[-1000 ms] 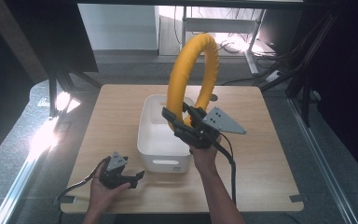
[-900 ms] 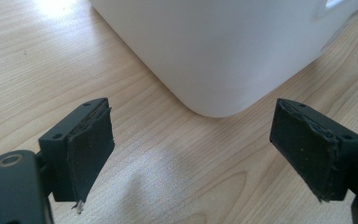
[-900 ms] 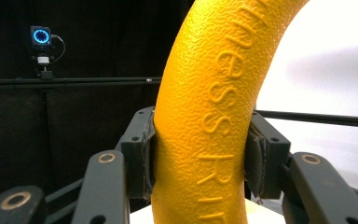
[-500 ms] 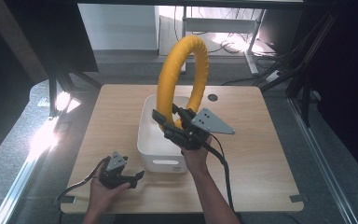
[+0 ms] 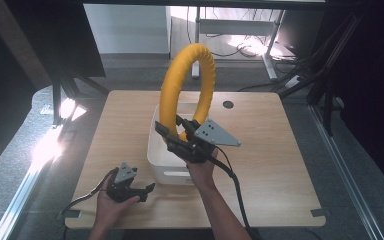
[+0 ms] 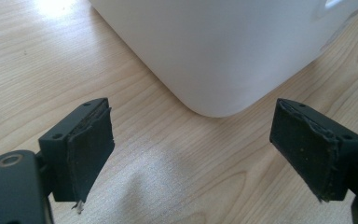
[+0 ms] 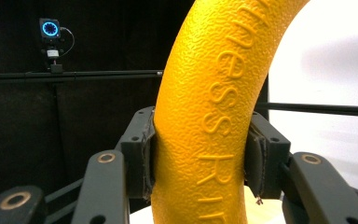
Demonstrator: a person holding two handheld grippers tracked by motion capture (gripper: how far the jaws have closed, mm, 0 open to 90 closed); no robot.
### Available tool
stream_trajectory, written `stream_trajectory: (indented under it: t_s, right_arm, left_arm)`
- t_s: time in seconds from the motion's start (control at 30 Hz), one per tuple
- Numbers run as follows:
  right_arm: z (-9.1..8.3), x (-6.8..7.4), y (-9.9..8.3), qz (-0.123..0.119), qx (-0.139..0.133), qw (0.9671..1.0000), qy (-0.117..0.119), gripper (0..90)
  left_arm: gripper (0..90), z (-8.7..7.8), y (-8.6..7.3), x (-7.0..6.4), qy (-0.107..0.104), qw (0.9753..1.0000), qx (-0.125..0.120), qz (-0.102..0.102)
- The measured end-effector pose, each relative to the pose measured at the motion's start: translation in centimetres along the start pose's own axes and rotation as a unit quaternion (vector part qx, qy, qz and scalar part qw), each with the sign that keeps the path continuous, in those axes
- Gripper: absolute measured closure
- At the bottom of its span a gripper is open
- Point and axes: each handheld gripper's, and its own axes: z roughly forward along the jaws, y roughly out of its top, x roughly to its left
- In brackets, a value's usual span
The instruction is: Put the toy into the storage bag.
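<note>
A yellow foam ring [image 5: 187, 85] stands upright above the white bin [image 5: 156, 150] in the middle of the wooden table. My right gripper [image 5: 176, 133] is shut on the ring's lower part, over the bin. In the right gripper view the textured yellow ring [image 7: 209, 116] with raised lettering is squeezed between both pads [image 7: 148, 158]. My left gripper [image 5: 139, 191] rests open near the table's front edge, just left of the bin. In the left gripper view its wide-apart fingertips [image 6: 91, 149] frame a rounded corner of the white bin [image 6: 223, 51], with nothing between them.
The wooden table [image 5: 280, 165] has bare surface right of the bin and a round cable hole [image 5: 228, 104] at the back. Desk legs and cables stand on the floor behind the table. A cable trails from each gripper toward the front edge.
My right gripper has carried the yellow ring to the left, from over the bin's right side to above its middle. The left gripper has stayed in place.
</note>
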Motion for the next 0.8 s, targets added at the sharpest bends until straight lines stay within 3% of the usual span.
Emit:
stream_trajectory:
  t_s: [0.27, 0.67, 0.7, 0.8]
  right_arm:
    - [0.6, 1.2, -1.4, 0.003, 0.007, 1.0, -0.004, 51.3]
    - [1.3, 1.7, -2.7, 0.007, 0.013, 0.9998, -0.01, 51.2]
    - [1.5, 1.8, -3.0, 0.015, -0.001, 0.9994, -0.033, 51.3]
    - [1.6, 1.7, -3.3, 0.017, -0.004, 0.9991, -0.037, 51.3]
  left_arm:
    - [13.4, 0.0, 0.0, -0.1, -0.001, 1.0, 0.0, -0.002]
    - [13.4, 0.1, 0.0, 0.0, 0.0, 1.0, 0.001, 0.0]
    - [13.4, 0.1, 0.0, 0.0, 0.0, 1.0, 0.001, 0.0]
    - [13.4, 0.1, -0.1, 0.0, 0.0, 1.0, 0.002, 0.001]
